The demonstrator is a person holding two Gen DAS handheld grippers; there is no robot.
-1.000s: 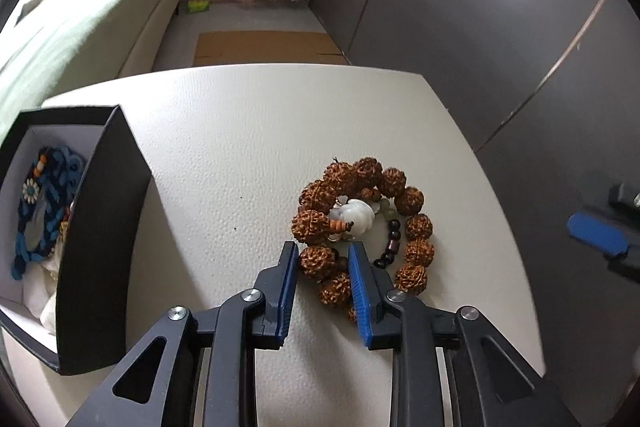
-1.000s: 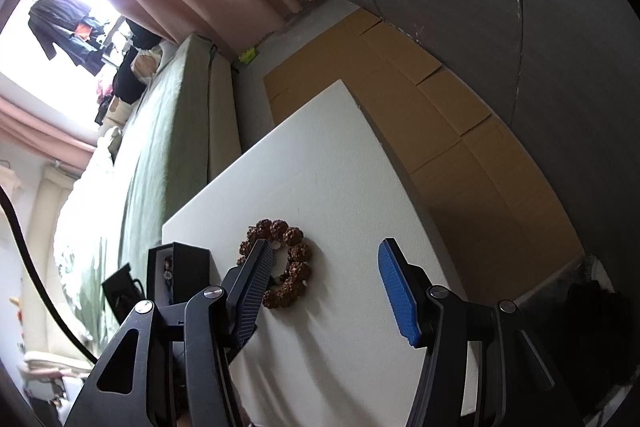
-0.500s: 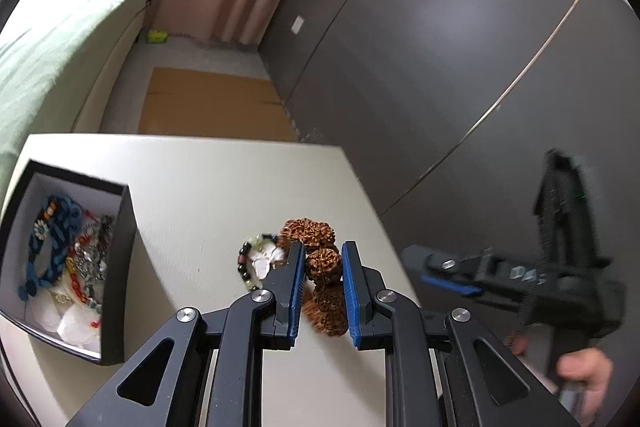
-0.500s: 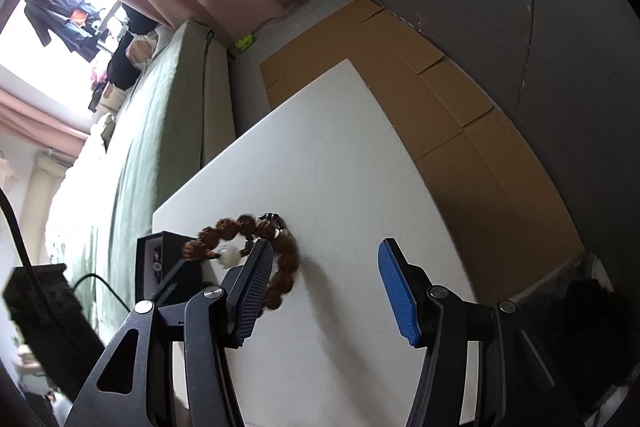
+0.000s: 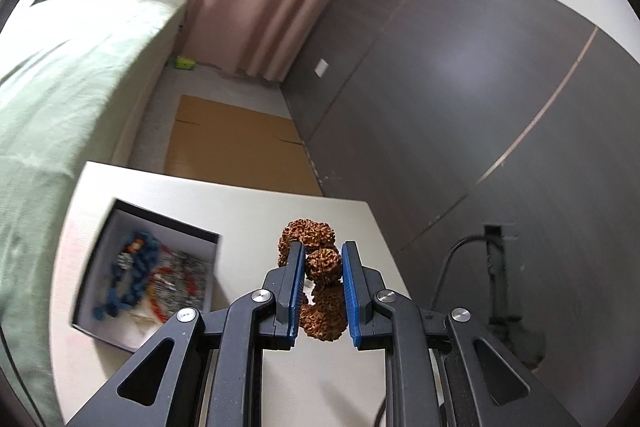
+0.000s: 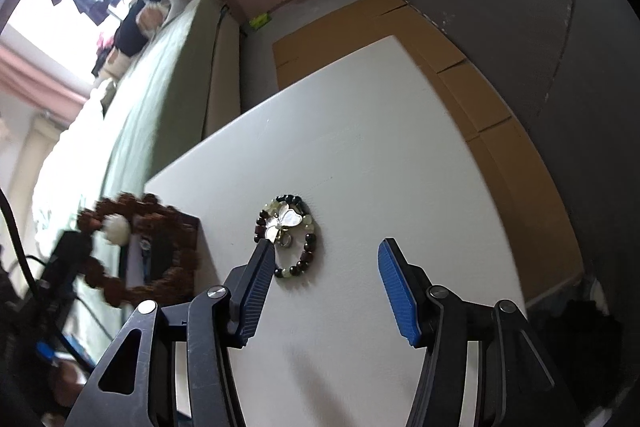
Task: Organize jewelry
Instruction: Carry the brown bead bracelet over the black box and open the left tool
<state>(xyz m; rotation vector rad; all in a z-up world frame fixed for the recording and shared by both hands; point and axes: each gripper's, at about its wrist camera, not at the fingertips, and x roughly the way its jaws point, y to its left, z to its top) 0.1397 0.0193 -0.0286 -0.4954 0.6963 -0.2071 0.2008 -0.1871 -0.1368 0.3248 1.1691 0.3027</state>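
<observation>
My left gripper (image 5: pixel 322 255) is shut on a brown knobbly-bead bracelet (image 5: pixel 322 265), lifted off the white table (image 5: pixel 248 211). In the right wrist view that brown bracelet (image 6: pixel 136 251) hangs in the air at the left, blurred, with a white bead on it, over the black box (image 6: pixel 168 247). The black jewelry box (image 5: pixel 148 275) stands open to the left and holds blue and red pieces. A small dark-and-pale bead bracelet with a butterfly charm (image 6: pixel 288 235) lies on the table. My right gripper (image 6: pixel 326 259) hovers just above it, open, nothing between its pads.
A green bed (image 5: pixel 60 75) runs along the table's left side. Flattened cardboard (image 5: pixel 236 143) lies on the floor beyond the table, beside a dark grey wall (image 5: pixel 460 99). The table's right edge (image 6: pixel 480 167) drops to the floor.
My left gripper closed on the brown bracelet and lifted it off the table toward the box. That uncovered the small butterfly bracelet, and my right gripper came in over it.
</observation>
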